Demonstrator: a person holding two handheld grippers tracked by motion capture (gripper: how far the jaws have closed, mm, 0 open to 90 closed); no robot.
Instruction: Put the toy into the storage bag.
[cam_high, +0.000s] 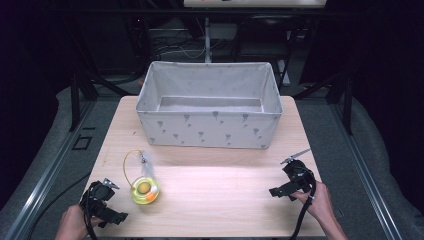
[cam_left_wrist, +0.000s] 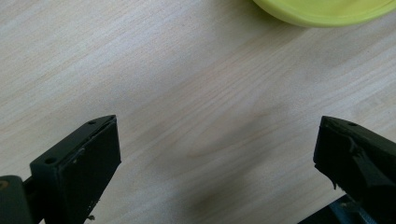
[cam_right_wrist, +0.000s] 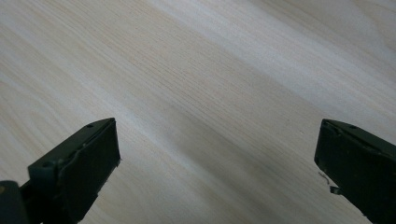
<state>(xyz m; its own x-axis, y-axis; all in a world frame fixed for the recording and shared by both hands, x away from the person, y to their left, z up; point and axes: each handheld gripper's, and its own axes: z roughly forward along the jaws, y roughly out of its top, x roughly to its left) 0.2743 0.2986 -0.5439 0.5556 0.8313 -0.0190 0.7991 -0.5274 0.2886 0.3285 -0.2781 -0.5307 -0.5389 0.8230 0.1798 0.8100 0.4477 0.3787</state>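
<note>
High view: both hand-held grippers, left (cam_high: 106, 196) and right (cam_high: 289, 176), gape empty beside yellow toy (cam_high: 144, 190).

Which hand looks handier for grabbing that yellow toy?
Probably the left. The left gripper sits just beside the yellow toy, jaws open and empty; the toy's rim shows just ahead of them. The right gripper is across the table, with bare wood ahead.

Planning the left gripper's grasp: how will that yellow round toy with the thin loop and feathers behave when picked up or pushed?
The yellow toy looks like a small, low plastic disc lying flat on the table, so it is probably light and more apt to slide than tip. Its glossy rim may be slippery between pads. The thin loop and feathers will likely flop and trail.
</note>
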